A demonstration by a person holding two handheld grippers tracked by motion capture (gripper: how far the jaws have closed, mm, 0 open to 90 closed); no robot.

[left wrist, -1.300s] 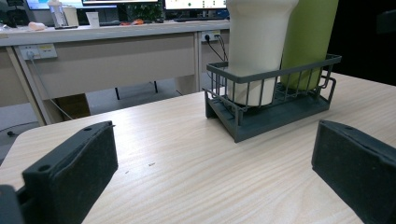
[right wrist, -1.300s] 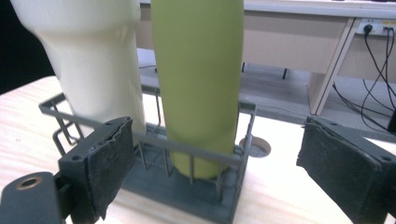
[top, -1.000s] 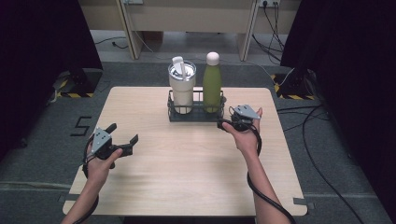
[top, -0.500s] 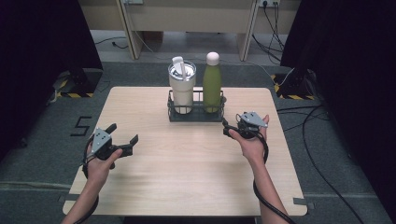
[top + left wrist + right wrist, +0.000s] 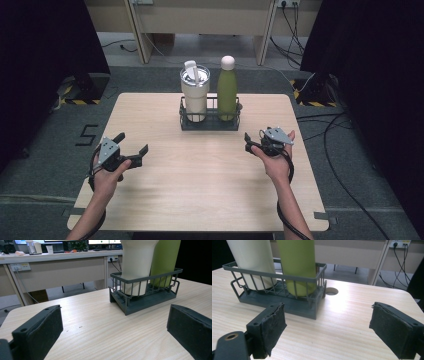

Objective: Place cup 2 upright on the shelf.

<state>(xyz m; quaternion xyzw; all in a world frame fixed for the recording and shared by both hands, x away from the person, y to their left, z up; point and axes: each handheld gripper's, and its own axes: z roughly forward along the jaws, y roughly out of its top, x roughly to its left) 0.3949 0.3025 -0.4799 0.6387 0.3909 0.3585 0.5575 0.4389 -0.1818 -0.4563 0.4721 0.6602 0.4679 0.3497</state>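
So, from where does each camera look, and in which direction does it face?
High view: above the person's side, looking forward and down on the table; both forearms, left tongs, right tongs.
Left gripper view: low over the table, facing the rack; its own open jaws.
Right gripper view: low, facing the green bottle; its own open jaws.
All share the rack, white tumbler, bottle.

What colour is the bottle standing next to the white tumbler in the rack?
The bottle is olive green with a pale cap, clearest in the high view.

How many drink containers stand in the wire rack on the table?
2. The cream tumbler stands in the left half of the wire rack, and the green bottle stands in the right half. None looks hidden behind them.
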